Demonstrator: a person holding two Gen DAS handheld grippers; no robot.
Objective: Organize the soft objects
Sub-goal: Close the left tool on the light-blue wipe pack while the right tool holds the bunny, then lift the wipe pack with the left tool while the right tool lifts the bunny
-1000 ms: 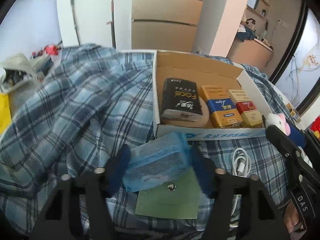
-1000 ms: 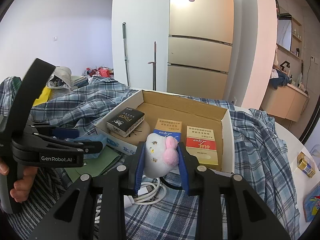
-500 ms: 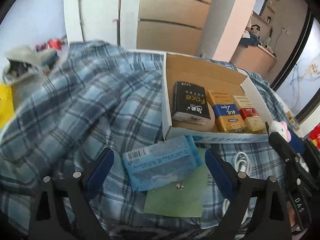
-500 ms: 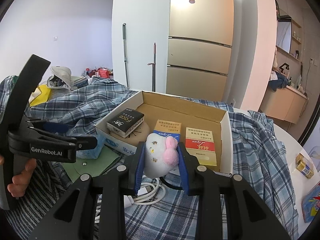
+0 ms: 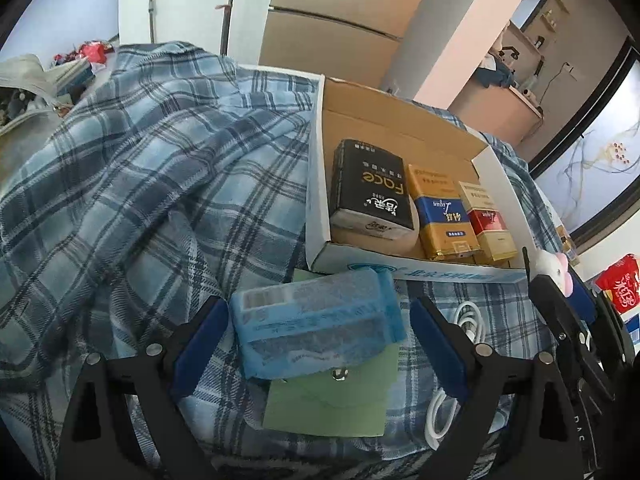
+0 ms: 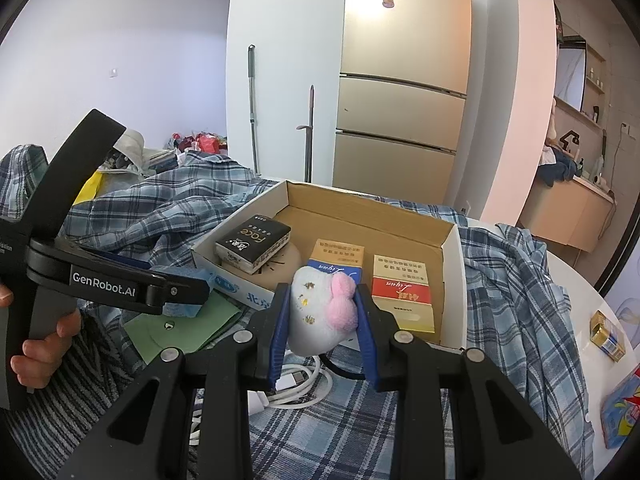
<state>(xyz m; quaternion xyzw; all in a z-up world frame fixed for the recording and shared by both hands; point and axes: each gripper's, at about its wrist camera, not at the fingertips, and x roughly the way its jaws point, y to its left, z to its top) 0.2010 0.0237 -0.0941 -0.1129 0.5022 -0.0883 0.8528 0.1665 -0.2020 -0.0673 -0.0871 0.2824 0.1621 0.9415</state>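
A blue tissue pack [image 5: 320,320] lies on a green pouch [image 5: 332,404] on the plaid cloth, just in front of the cardboard box [image 5: 400,272]. My left gripper [image 5: 316,332] is open, its jaws wide on either side of the pack and apart from it. It also shows in the right wrist view [image 6: 176,292]. My right gripper [image 6: 324,320] is shut on a white and pink plush toy [image 6: 324,312], held above the box's near edge. The toy also shows in the left wrist view [image 5: 554,268]. The box [image 6: 454,280] holds a black tissue pack [image 6: 252,244] and two paper packs.
A blue plaid cloth [image 5: 140,200] covers the table in folds. A white cable [image 6: 296,384] lies coiled under the right gripper. Small packets [image 6: 608,334] lie at the table's right edge. A fridge and mops stand behind.
My left gripper let go of the blue tissue pack and opened wide; the pack now rests on the green pouch. The right gripper holds the toy in the same place.
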